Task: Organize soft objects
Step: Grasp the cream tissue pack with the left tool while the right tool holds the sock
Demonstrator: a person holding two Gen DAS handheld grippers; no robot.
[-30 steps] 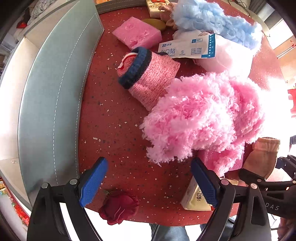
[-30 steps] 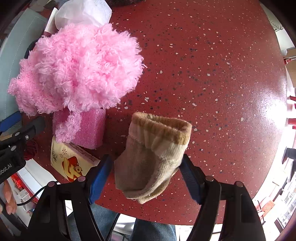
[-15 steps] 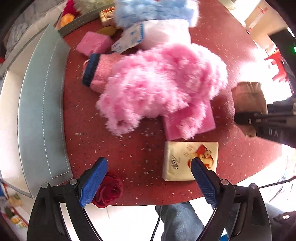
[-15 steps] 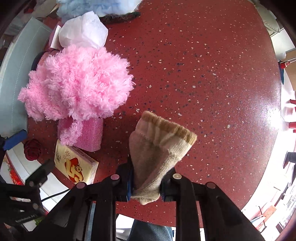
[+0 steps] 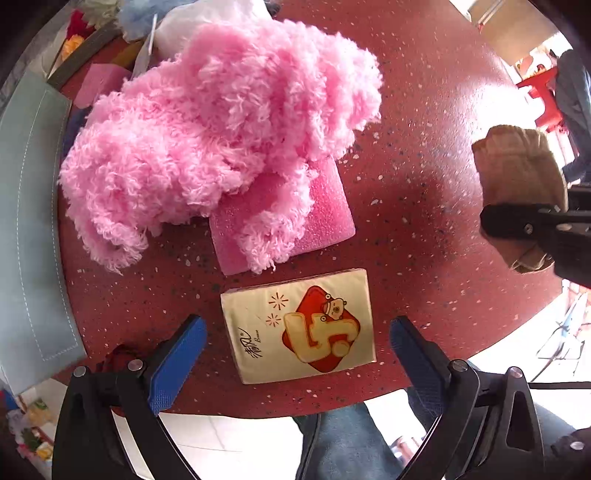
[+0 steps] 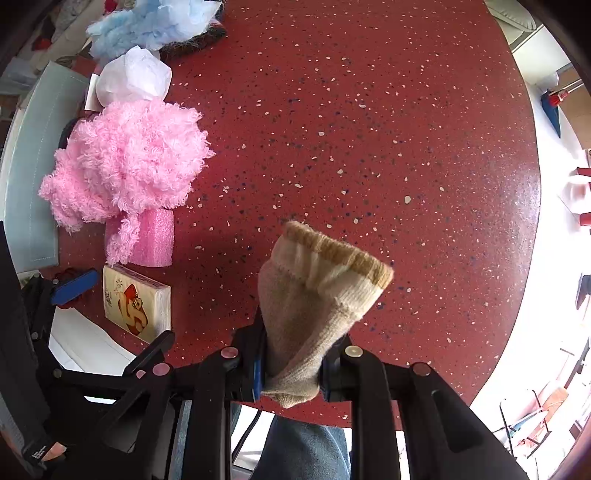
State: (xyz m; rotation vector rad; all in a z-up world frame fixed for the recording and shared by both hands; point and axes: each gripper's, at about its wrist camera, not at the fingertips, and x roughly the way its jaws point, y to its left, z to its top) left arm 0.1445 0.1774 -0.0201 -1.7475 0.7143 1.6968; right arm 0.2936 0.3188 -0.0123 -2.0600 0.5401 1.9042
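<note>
My right gripper (image 6: 291,363) is shut on a beige sock (image 6: 314,295), which hangs lifted off the red speckled table (image 6: 369,129); the same sock (image 5: 517,177) shows at the right edge of the left wrist view. My left gripper (image 5: 295,350) points down with its jaws opening, wide apart on either side of a yellow tissue pack (image 5: 299,325) that lies flat on the table, pads not touching it. A fluffy pink scarf (image 5: 221,122) is heaped over a pink sponge (image 5: 325,218) just beyond the pack.
A grey-blue cushion (image 5: 26,221) runs along the left table edge. A white bag (image 6: 133,77), a fluffy blue scarf (image 6: 147,26) and another pink sponge (image 5: 99,83) lie at the far left. A red fabric rose (image 5: 118,354) sits by my left finger. The person's jeans (image 5: 343,443) are below the edge.
The right gripper closed on the beige sock and lifted it toward the table's open right side. The left gripper travelled from the pink knit hat to above the tissue pack and widened.
</note>
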